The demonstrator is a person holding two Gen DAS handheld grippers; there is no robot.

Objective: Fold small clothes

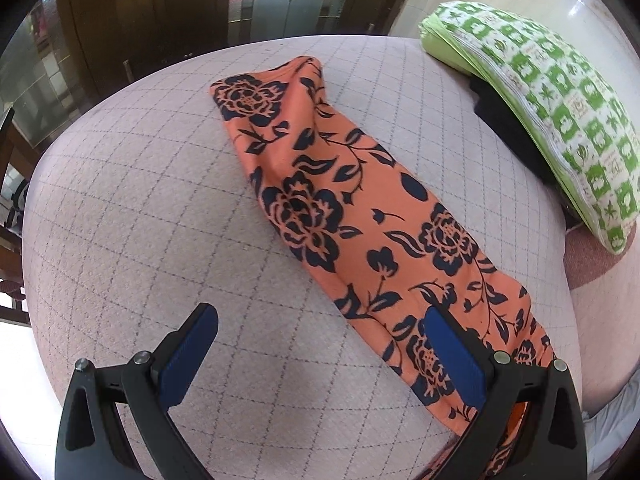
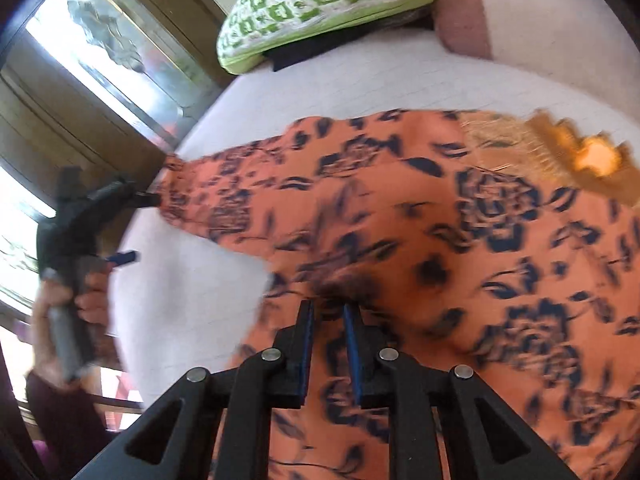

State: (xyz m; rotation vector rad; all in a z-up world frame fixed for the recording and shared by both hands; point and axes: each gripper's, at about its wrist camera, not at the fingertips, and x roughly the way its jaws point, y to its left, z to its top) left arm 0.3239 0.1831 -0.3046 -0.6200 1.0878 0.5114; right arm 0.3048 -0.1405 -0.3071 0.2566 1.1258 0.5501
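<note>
Nearby: green pillow (image 1: 536, 120) on bed (image 1: 140, 200) | left hand-held gripper (image 1: 320, 332) spread | right hand-held gripper (image 2: 329, 312) pinching orange garment (image 1: 352, 216)

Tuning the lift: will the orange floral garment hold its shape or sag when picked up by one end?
The orange floral garment probably sags: it already ripples in soft folds on the quilted pink bedspread. Likely light. It may drag, not slide, since it bunches near the right gripper.

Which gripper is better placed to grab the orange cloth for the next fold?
Right. The right gripper sits nearly closed over the orange floral cloth, while the left gripper is wide open, mostly over bare bedspread.
</note>
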